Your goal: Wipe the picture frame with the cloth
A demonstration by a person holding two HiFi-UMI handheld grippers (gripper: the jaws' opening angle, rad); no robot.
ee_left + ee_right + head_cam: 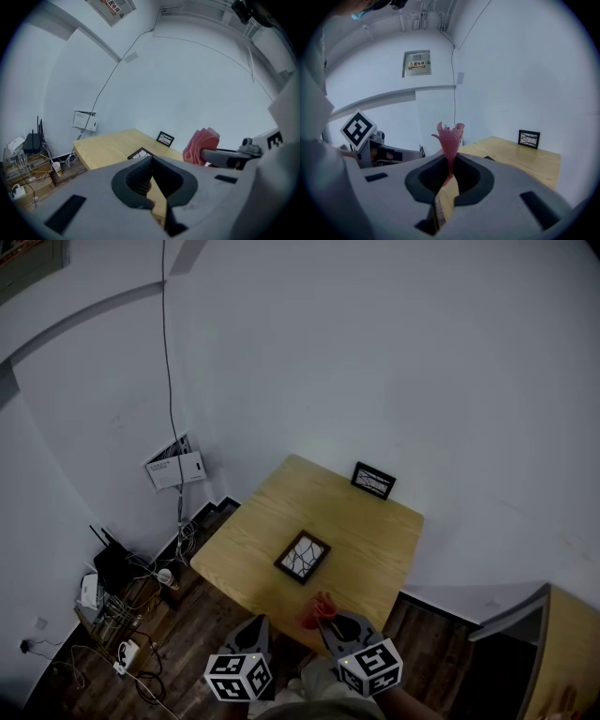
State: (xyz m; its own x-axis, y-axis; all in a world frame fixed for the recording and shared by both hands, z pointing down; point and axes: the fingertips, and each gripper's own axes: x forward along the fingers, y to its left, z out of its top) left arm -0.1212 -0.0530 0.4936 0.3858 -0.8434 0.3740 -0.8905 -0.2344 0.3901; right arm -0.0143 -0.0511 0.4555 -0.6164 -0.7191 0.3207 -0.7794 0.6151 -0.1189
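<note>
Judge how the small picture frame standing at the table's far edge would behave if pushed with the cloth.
It probably tips easily: the standing frame is upright, close to the wall. It looks small and slim, so it is likely light and apt to slide on the smooth table. The cloth pinched in the right tool looks soft, so pushes should stay gentle.

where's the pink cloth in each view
Head view: crumpled pink cloth bottom centre, at the near edge of the wooden table.
Left gripper view: cloth right of centre.
Right gripper view: cloth dead centre, clamped in the right hand-held gripper.
Shared landmark: upright black picture frame at the table's far edge.
</note>
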